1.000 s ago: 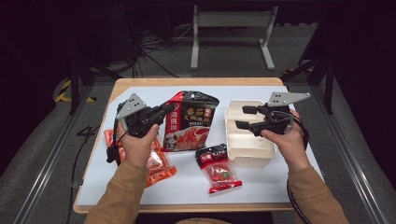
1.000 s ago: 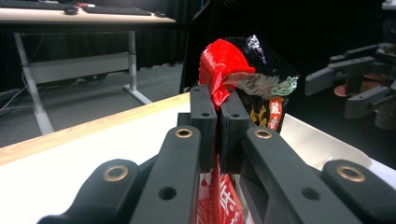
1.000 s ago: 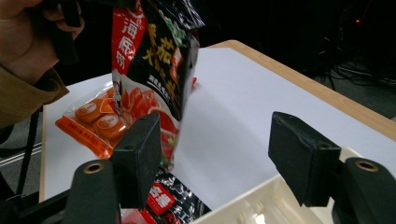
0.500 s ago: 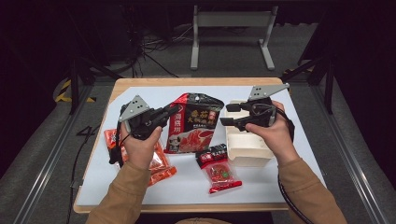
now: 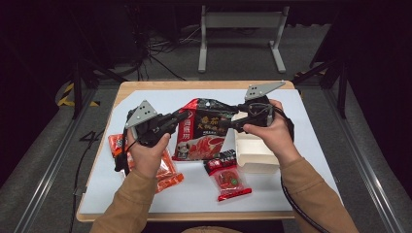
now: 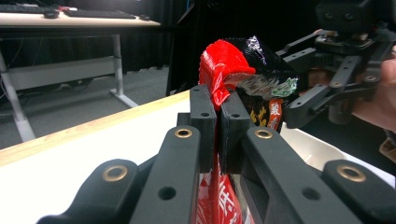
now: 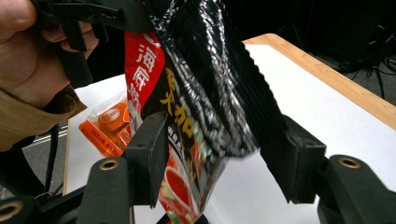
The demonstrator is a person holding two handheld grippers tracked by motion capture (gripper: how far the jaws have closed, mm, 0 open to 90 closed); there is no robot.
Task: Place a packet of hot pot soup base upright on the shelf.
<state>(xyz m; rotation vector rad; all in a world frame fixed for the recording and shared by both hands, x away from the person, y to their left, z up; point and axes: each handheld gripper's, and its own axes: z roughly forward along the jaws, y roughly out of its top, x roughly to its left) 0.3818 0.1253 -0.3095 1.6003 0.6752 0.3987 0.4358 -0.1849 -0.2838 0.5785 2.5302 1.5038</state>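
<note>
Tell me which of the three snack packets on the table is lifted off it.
The big black-and-red packet: the left gripper holds it raised by its top edge. The orange packet and small red packet lie flat.

Table brightly lit, dark surroundings, slight softness.

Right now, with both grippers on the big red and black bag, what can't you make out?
- High view: orange packet, partly under the left hand.
- High view: white box, far end behind the right hand.
- Right gripper view: whether the right gripper presses the red and black bag; the bag hides one pad.
</note>
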